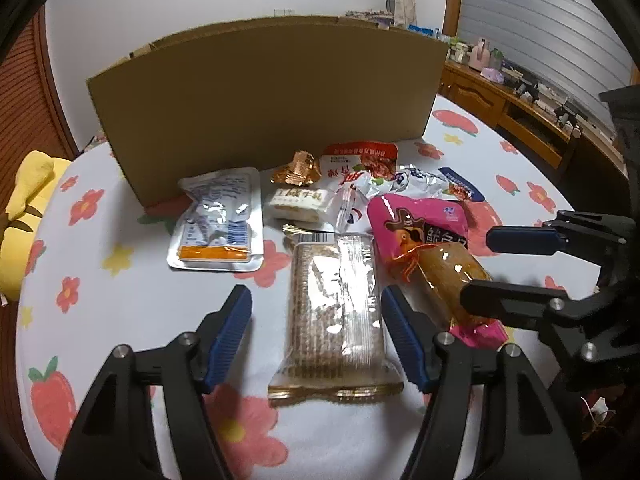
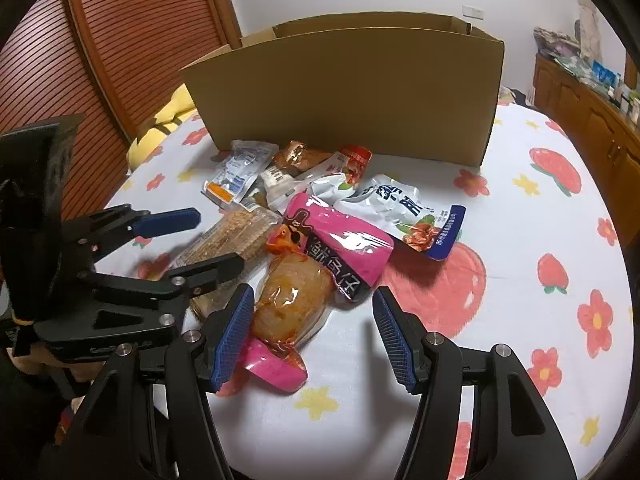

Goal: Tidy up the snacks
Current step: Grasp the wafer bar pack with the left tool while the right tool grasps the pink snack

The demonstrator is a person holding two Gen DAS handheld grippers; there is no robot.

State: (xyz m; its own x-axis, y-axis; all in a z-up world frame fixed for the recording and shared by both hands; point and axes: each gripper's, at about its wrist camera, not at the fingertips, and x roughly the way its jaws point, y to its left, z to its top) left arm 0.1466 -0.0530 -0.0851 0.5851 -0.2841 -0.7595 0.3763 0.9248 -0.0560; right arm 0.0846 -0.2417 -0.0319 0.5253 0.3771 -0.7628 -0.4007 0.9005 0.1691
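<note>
Left gripper open astride the wafer pack, right gripper open over the pink squid pack.

In lower centre of the left wrist view, wafer pack flat on the flowered cloth, long axis straight along the fingers, pads apart on both sides and not yet pressing. In the right wrist view, pink squid pack slanted toward upper right, near end just beside the left pad, not clamped. Cardboard box upright behind the pile, upper centre, probably the destination.
</note>
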